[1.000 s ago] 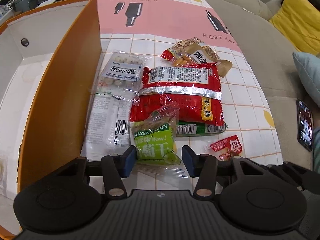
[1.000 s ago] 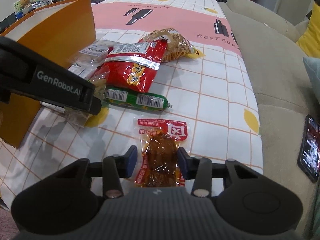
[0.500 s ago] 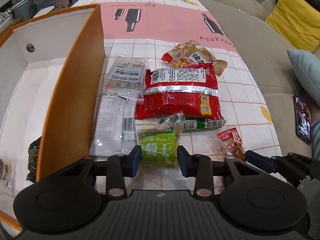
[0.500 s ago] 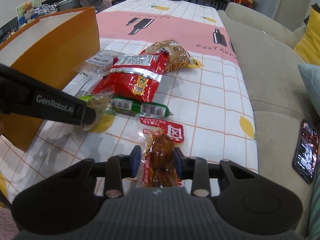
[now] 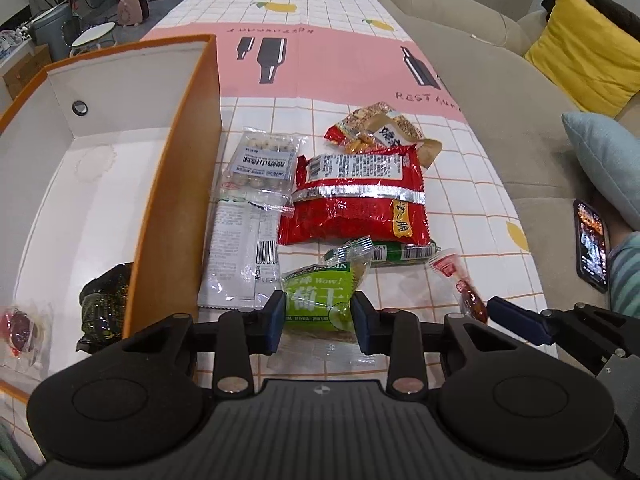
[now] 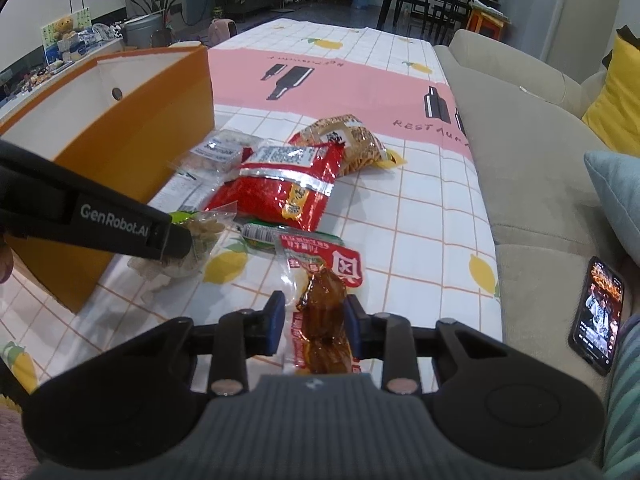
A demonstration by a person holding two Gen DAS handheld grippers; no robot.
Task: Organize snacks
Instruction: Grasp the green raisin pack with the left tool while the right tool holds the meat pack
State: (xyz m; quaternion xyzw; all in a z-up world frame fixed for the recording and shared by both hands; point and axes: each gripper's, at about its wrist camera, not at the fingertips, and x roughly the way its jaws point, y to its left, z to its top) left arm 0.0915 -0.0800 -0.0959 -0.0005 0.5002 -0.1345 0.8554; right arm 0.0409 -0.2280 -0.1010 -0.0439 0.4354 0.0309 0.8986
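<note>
Two claws [image 5: 319, 316] [image 6: 313, 318] each pinch a packet [image 5: 320, 298] [image 6: 322, 308].

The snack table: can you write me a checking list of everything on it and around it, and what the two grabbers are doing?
Surface: tablecloth, pink band with bottle prints, white grid with lemons.
Job's things: orange box on the left holds a dark packet and a clear-wrapped red sweet. On the cloth: big red bag, brown snack bag, clear packet of pale balls, white-label packet, green sausage.
Clutter: nothing seen.
Grippers: left gripper shut on green raisin packet; right gripper shut on brown meat packet.
Cables: nothing seen.
Surroundings: beige sofa, yellow cushion, lit phone, potted plants.
</note>
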